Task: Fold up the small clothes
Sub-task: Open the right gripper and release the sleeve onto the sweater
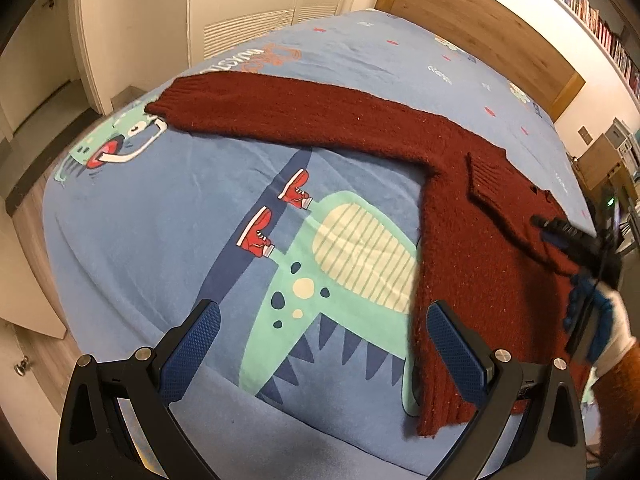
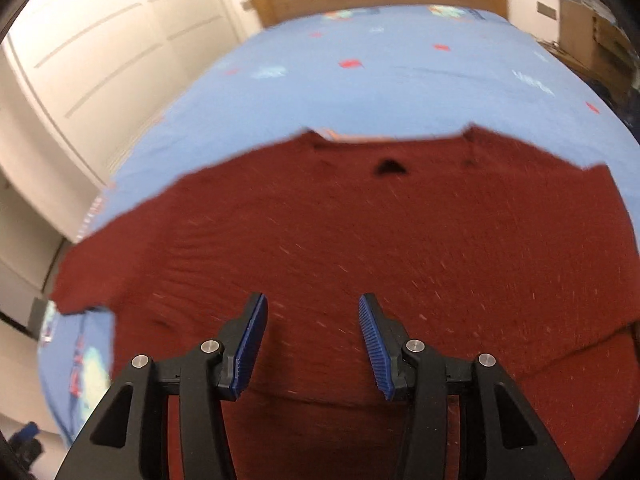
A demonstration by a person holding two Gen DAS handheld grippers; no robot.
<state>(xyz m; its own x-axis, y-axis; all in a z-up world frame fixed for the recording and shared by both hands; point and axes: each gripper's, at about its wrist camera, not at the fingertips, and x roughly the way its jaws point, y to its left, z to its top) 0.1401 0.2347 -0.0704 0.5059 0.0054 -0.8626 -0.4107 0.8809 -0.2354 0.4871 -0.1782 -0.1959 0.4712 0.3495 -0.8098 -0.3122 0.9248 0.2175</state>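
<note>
A dark red knitted sweater (image 1: pixel 472 216) lies flat on the blue dinosaur-print bedspread (image 1: pixel 168 208). One sleeve stretches far left to its cuff (image 1: pixel 168 100). A second ribbed cuff (image 1: pixel 486 176) lies folded over the body. My left gripper (image 1: pixel 320 340) is open and empty, just above the bedspread beside the sweater's left hem. My right gripper (image 2: pixel 312 320) is open and empty, hovering over the middle of the sweater (image 2: pixel 360 232), with the neckline (image 2: pixel 390 142) ahead. The right gripper also shows in the left wrist view (image 1: pixel 576 240), held by a white-gloved hand.
A wooden headboard (image 1: pixel 480 20) stands at the far end of the bed. White wardrobe doors (image 2: pixel 100 60) stand to the left. A bookshelf (image 1: pixel 580 4) runs along the wall. Cardboard boxes (image 2: pixel 592 36) stand at the right of the bed.
</note>
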